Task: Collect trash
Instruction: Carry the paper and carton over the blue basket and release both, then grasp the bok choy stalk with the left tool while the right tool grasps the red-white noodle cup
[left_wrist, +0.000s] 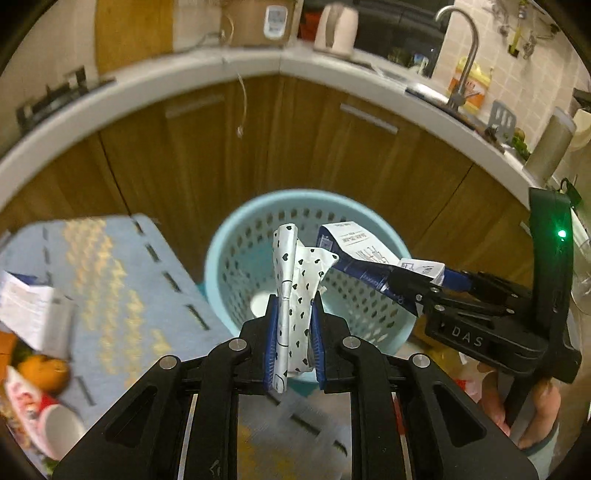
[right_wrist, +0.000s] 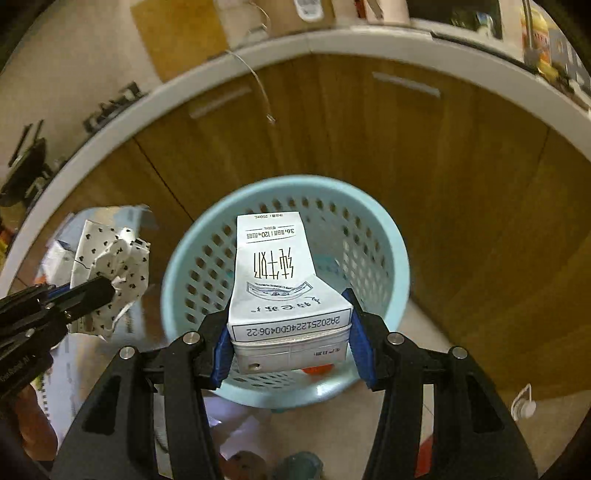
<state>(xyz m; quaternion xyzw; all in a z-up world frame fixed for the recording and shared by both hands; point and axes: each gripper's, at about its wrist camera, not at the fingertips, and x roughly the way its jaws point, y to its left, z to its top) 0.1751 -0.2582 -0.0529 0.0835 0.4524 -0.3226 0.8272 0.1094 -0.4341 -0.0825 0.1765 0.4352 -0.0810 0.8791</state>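
Holding trash over the bin (right_wrist: 397, 258), both grippers are loaded: the right gripper (right_wrist: 290, 334) pinches a carton (right_wrist: 275, 273) by its base, long axis pointing forward above the opening, while the left gripper (left_wrist: 293, 334) clamps a wrapper (left_wrist: 295, 280) upright, nearer the rim. Inside the bin lie a white cup-like thing (left_wrist: 260, 304) and a red scrap (right_wrist: 317, 369). Spreading the jaws should probably drop the carton in.

Pale tiled floor (right_wrist: 424, 332) under the blue perforated basket (right_wrist: 397, 266), beside wooden cabinets (right_wrist: 461, 177).
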